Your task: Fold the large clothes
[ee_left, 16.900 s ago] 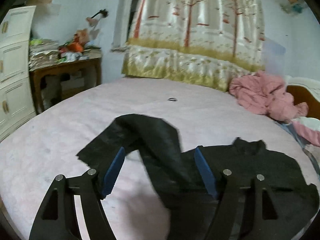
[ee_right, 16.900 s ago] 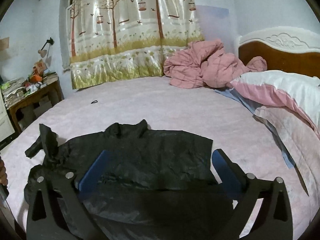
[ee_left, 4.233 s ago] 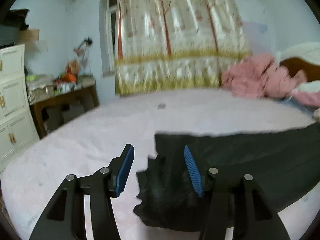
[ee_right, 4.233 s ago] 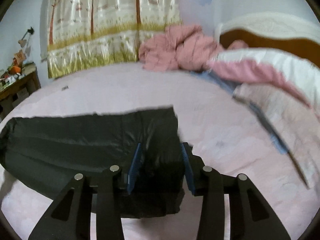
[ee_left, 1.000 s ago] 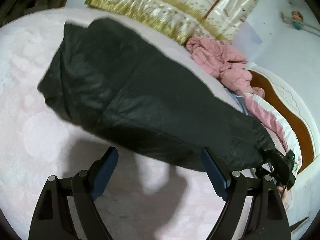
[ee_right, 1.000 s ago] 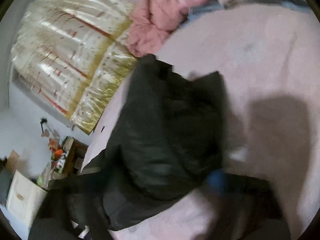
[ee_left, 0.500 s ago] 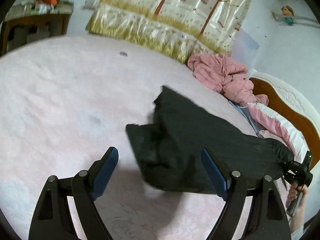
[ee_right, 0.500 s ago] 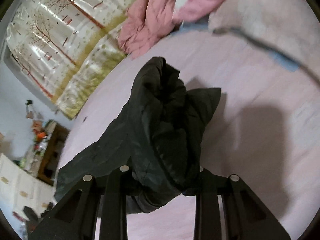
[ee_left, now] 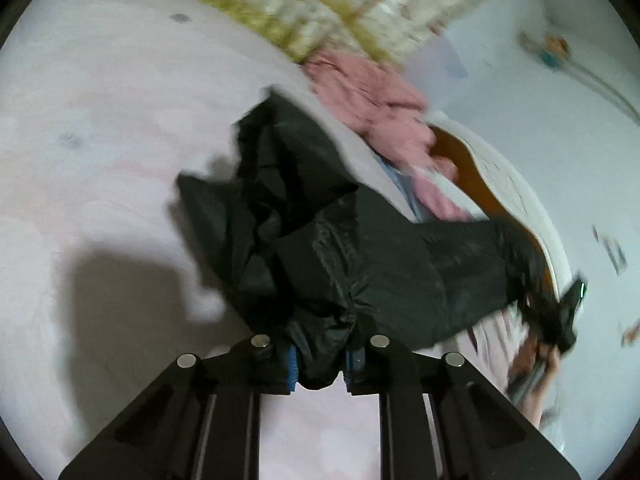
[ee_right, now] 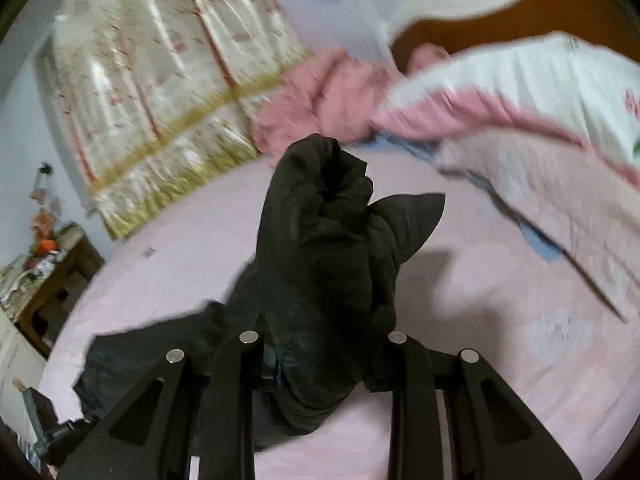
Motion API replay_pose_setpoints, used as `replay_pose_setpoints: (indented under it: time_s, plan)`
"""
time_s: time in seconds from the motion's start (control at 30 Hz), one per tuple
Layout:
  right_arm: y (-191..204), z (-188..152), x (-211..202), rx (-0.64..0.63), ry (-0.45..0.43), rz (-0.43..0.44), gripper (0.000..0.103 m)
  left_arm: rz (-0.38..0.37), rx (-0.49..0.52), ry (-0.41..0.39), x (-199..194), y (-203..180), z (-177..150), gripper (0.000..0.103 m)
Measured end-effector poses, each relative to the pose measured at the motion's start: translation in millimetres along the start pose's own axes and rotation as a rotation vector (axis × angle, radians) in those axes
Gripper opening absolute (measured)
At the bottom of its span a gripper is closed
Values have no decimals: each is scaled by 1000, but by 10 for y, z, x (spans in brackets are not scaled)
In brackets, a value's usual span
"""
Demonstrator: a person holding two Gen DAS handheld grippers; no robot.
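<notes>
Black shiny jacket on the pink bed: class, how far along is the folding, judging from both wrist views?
Done: little that shows; the black shiny jacket hangs bunched, no neat fold visible. In hand: the left tongs have just closed on one bunch of it, and the right tongs grip another, lifting it off the pink bedsheet. Left: laying it flat, folding, smoothing.

Open bed [ee_left: 100, 128] leftward; quilt [ee_left: 372, 96] probably rightward.

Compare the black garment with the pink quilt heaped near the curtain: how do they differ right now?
The black garment is dark and glossy, clamped in the left gripper and the right gripper, bunched and partly lifted. The pink quilt is pale, untouched, and lies heaped by the curtain. Both are crumpled on the bed.
</notes>
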State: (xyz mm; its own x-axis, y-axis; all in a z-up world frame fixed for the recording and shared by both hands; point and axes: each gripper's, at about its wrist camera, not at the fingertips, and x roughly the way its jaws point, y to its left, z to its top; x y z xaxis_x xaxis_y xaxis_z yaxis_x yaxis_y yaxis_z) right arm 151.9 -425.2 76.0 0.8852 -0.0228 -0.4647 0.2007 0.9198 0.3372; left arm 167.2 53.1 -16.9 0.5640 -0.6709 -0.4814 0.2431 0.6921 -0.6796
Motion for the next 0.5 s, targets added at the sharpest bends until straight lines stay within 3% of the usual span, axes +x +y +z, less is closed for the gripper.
replay_pose_setpoints:
  time_s: [0.1, 0.27, 0.5]
  plan:
    - [224, 39, -288, -83, -51, 27, 26, 33, 119, 12, -22, -394, -115, 17]
    - [746, -102, -503, -183, -71, 105, 26, 144, 100, 59, 288, -373, -208, 17]
    - [1411, -453, -587, -278, -62, 197, 26, 107, 42, 93, 486, -195, -205, 17]
